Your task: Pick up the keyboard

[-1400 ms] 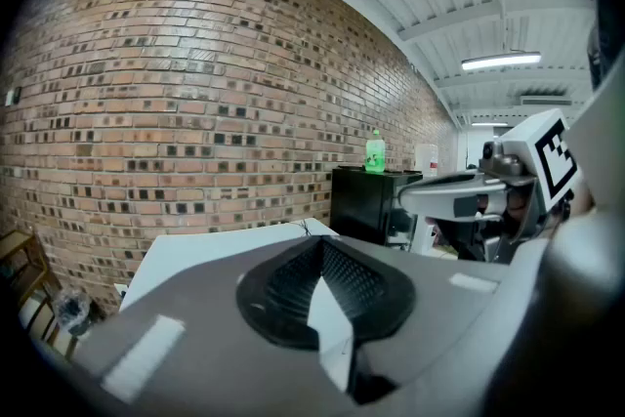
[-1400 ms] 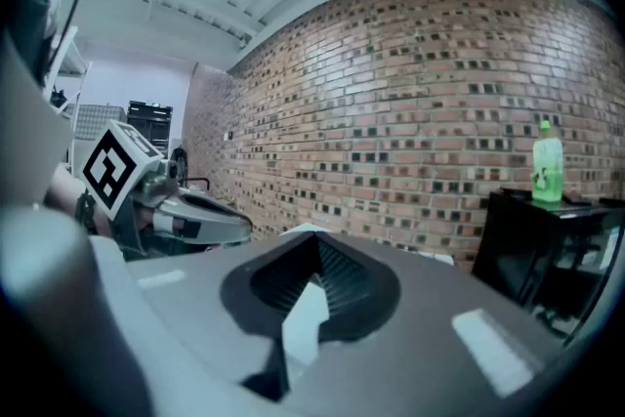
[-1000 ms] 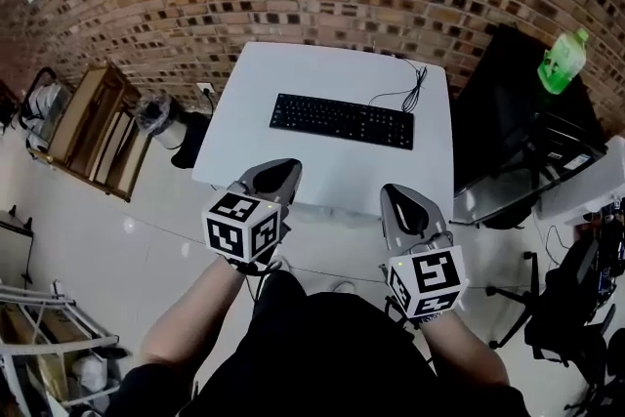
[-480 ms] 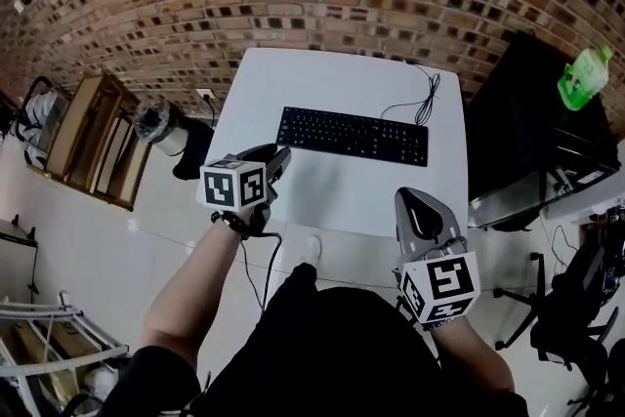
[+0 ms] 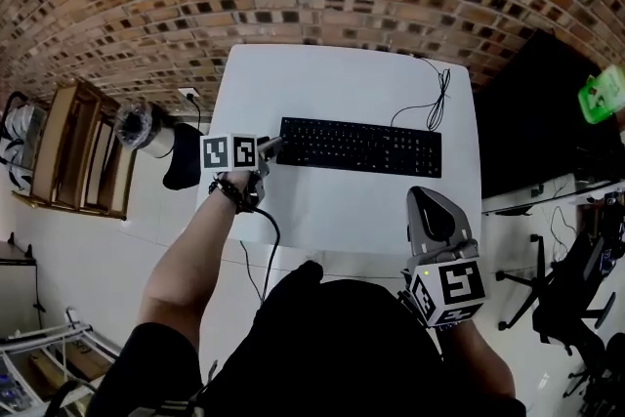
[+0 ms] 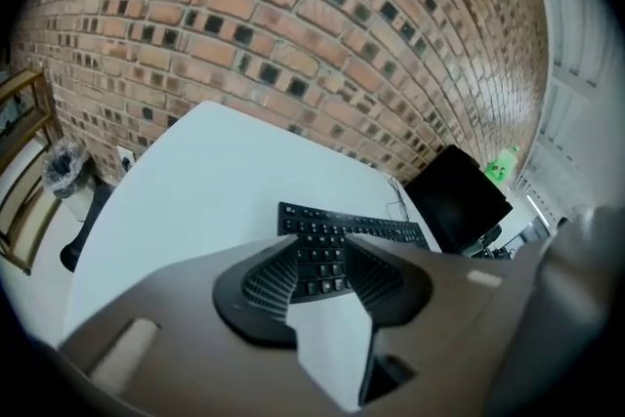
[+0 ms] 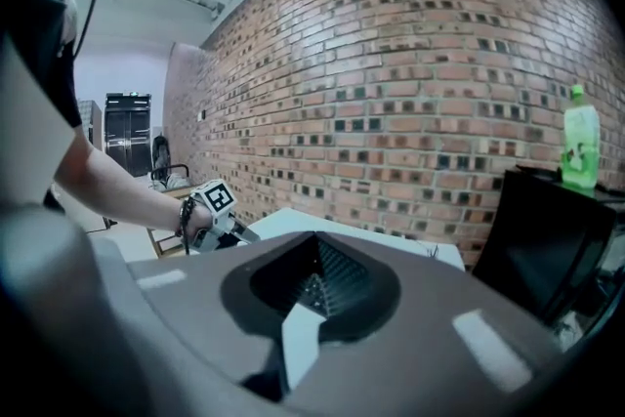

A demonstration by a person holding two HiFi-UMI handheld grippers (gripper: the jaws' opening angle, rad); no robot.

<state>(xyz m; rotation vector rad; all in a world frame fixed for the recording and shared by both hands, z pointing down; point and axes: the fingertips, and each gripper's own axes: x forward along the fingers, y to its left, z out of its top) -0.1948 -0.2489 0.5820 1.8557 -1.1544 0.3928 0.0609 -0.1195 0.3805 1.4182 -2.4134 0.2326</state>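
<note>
Keyboard (image 5: pixel 359 147) lies flat on the surface (image 5: pixel 332 83). Left tongs (image 5: pixel 270 147), just spread wide and empty, hover at its end and must straddle it, then squeeze. Right tongs (image 5: pixel 430 208) are pinched together.

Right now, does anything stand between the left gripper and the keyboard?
Nothing visible does. The left gripper sits right at the left end of the keyboard, with only bare white table around it. Its jaws have just been opening and stand apart, pressing on nothing yet; the keyboard shows through the gap.
</note>
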